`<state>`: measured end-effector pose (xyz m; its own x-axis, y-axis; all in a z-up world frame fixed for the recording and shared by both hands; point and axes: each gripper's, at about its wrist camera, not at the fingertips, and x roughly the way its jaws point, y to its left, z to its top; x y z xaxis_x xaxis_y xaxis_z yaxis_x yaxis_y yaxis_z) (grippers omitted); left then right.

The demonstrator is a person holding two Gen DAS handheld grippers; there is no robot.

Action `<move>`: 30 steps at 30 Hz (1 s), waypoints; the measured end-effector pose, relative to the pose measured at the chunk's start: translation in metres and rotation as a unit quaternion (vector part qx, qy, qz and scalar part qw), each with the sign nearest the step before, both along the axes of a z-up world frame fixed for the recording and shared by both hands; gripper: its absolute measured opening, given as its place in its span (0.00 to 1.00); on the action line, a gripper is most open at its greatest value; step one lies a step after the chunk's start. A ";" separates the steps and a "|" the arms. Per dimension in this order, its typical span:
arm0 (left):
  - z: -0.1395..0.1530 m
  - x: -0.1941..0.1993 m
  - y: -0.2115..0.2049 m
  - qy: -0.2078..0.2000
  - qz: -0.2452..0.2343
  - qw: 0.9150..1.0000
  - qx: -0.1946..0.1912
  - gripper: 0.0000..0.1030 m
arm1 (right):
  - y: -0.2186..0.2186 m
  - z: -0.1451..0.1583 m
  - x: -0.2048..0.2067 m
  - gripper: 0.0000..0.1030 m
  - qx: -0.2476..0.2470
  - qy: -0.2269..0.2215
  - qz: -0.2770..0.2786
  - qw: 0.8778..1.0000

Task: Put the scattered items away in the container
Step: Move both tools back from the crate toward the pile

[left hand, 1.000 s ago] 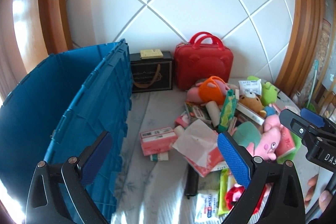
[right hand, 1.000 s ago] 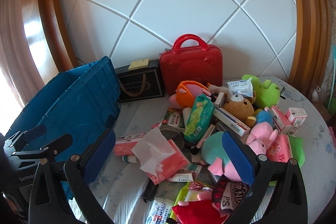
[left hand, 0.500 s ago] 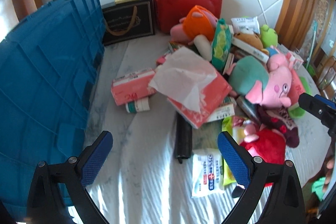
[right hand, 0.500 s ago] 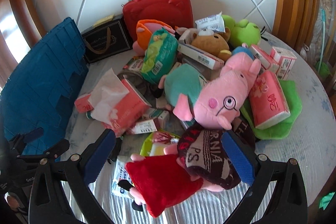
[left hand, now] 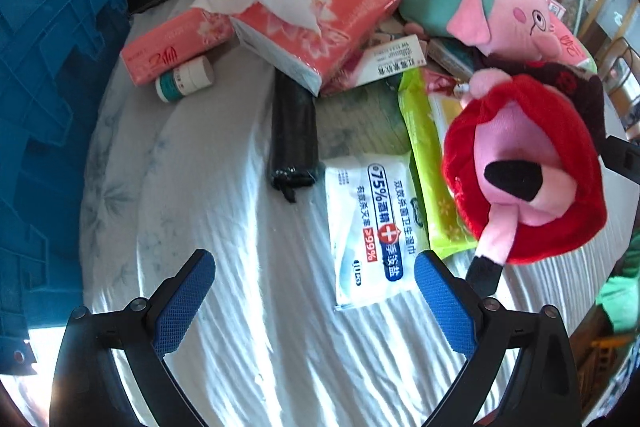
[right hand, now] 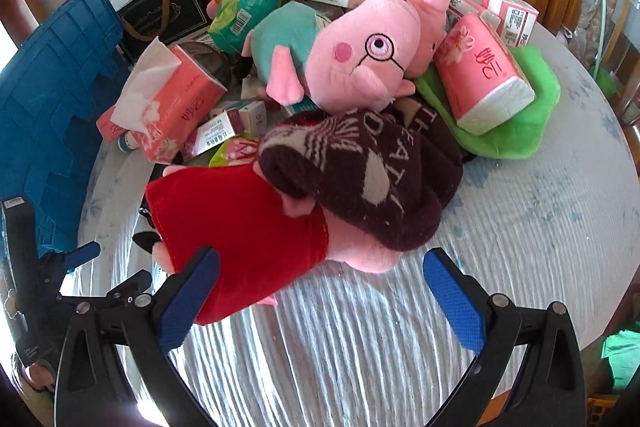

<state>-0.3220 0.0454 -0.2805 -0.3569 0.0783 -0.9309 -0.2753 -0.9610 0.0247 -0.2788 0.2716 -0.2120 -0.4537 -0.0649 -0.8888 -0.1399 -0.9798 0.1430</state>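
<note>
The right gripper (right hand: 320, 291) stood wide open, empty, directly before the red-dressed pink pig plush (right hand: 248, 227), whose long axis ran crosswise (left pad nearly touching). The left gripper (left hand: 314, 291), likewise open, faced the white wet-wipe pack (left hand: 370, 223); the blue plastic crate (left hand: 48, 87) lay left.

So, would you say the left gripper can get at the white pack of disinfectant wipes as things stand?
Probably yes. The left gripper is open and empty, and the wipes pack lies flat just ahead of its right finger. Nothing lies on top, though the red-dressed pig plush crowds its right side.
</note>
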 end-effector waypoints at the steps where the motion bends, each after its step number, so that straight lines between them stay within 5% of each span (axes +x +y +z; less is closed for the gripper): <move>1: -0.002 0.001 0.001 -0.002 0.000 1.000 0.001 0.98 | 0.001 -0.002 0.002 1.00 0.000 -0.002 -0.001 1.000; 13: 0.043 0.017 0.054 0.032 -0.078 0.993 0.078 0.98 | 0.054 0.000 0.003 1.00 0.010 0.011 -0.055 0.998; 17: 0.031 0.011 0.082 0.024 -0.084 0.995 0.056 0.98 | 0.068 0.001 0.000 1.00 0.002 0.017 -0.054 0.998; 23: 0.028 -0.024 0.089 0.075 -0.043 0.996 0.004 0.98 | 0.083 -0.012 -0.001 1.00 -0.022 -0.001 -0.039 0.999; 30: 0.036 -0.051 0.087 0.074 -0.025 0.997 -0.004 0.98 | 0.079 -0.041 -0.006 1.00 -0.076 -0.029 0.015 0.997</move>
